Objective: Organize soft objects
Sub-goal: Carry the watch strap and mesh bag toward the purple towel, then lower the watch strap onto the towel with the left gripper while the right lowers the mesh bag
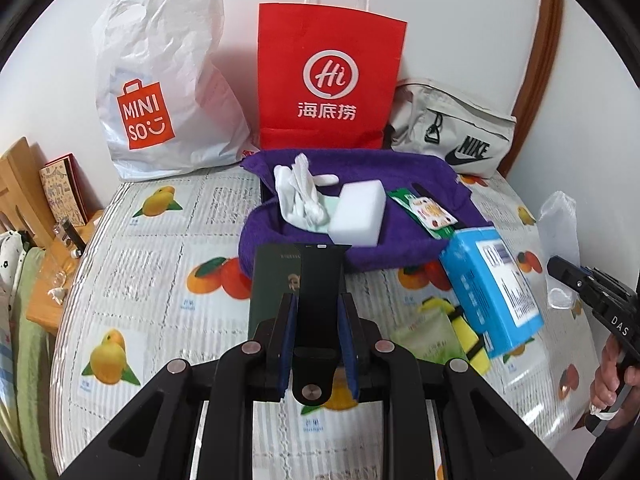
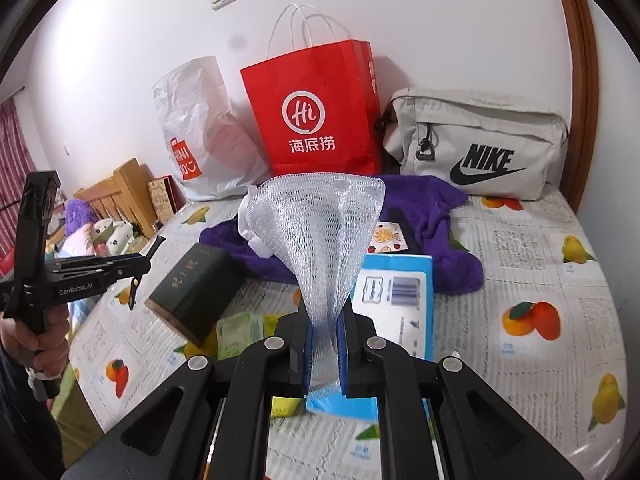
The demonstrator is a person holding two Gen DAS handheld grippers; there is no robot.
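Note:
My left gripper (image 1: 316, 304) is shut on a black watch strap (image 1: 320, 280), held above the table in front of a dark green box (image 1: 272, 280). My right gripper (image 2: 324, 332) is shut on a white mesh net pouch (image 2: 320, 232), which fans out upward; it also shows at the right edge of the left wrist view (image 1: 558, 232). A purple towel (image 1: 360, 184) lies at the back, holding white gloves (image 1: 300, 196), a white sponge block (image 1: 358, 212) and a green sticker packet (image 1: 428, 212).
A white Miniso plastic bag (image 1: 160, 92), a red paper bag (image 1: 332, 76) and a beige Nike pouch (image 1: 452, 132) stand against the wall. A blue box (image 1: 496, 292), a green packet (image 1: 424, 340) and a yellow item (image 1: 468, 332) lie on the fruit-print tablecloth (image 1: 160, 280).

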